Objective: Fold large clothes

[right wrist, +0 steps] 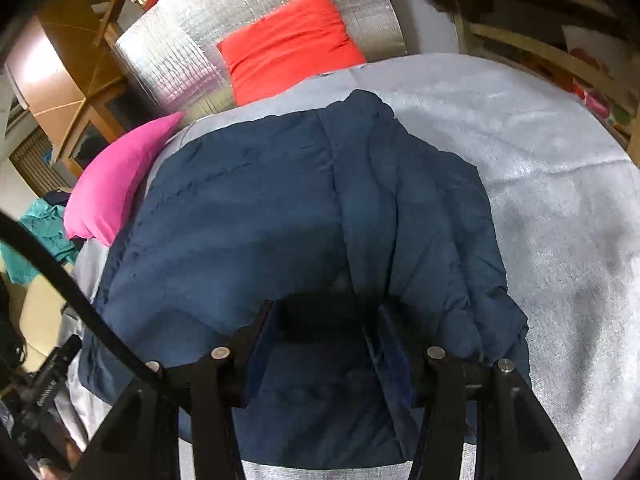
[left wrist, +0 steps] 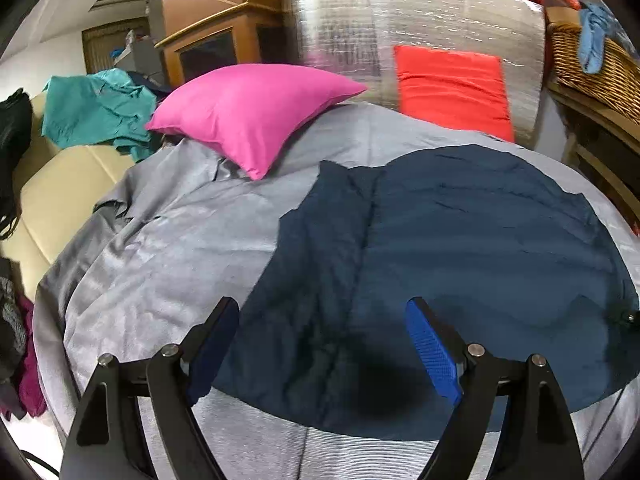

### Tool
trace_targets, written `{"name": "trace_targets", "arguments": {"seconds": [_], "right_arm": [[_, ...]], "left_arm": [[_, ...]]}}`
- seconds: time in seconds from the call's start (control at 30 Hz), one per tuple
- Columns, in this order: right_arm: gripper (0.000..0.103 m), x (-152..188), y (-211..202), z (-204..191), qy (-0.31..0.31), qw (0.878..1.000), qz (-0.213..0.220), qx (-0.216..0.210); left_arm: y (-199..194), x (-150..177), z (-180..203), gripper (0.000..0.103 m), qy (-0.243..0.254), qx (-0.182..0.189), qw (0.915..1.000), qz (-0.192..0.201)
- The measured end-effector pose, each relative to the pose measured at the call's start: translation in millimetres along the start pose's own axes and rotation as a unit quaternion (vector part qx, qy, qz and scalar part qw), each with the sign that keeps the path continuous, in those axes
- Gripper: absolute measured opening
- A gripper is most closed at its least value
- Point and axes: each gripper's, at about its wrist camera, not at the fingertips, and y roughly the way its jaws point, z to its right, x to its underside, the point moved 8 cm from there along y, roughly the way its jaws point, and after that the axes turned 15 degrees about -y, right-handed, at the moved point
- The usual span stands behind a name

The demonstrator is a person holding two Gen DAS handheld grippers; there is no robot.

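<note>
I see the navy garment (left wrist: 460,248) lying partly folded on the grey bed sheet (left wrist: 168,248), below the pink pillow (left wrist: 256,120). Left tool (left wrist: 320,320) gapes wide, empty. Right tool (right wrist: 324,320) half apart above the cloth, gripping nothing.

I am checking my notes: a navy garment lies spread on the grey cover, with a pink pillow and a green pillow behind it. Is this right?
One detail is wrong. Behind the navy garment on the grey cover lie a pink pillow and a red pillow, not green; both wrist views show it.
</note>
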Motion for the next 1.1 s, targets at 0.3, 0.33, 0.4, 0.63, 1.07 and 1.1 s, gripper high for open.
{"name": "trace_targets", "arguments": {"seconds": [0.3, 0.33, 0.4, 0.63, 1.07, 1.1], "right_arm": [[0.056, 0.3, 3.7, 3.9, -0.007, 1.000, -0.001, -0.008], [0.056, -0.5, 1.6, 2.4, -0.008, 1.000, -0.002, -0.008], [0.056, -0.2, 1.3, 2.7, -0.008, 1.000, -0.002, -0.010], [0.056, -11.0, -6.2, 2.9, 0.004, 1.000, 0.002, -0.028], [0.052, -76.9, 54.3, 37.7, 0.039, 0.999, -0.005, -0.005], [0.052, -77.1, 58.3, 38.9, 0.042, 0.999, -0.007, -0.009]], "left_arm": [[-4.8, 4.0, 19.7, 0.086, 0.014, 0.014, 0.9998, 0.004], [-4.6, 4.3, 21.4, 0.086, 0.015, 0.015, 0.9998, 0.004], [-4.4, 4.3, 23.4, 0.086, 0.015, 0.017, 0.9997, 0.003], [9.2, 2.0, 24.9, 0.086, 0.025, 0.003, 0.9997, -0.005], [93.8, -3.8, -36.2, 0.087, -0.067, -0.065, 0.9910, -0.096], [93.7, -5.4, -35.6, 0.087, -0.064, -0.066, 0.9915, -0.093]]}}
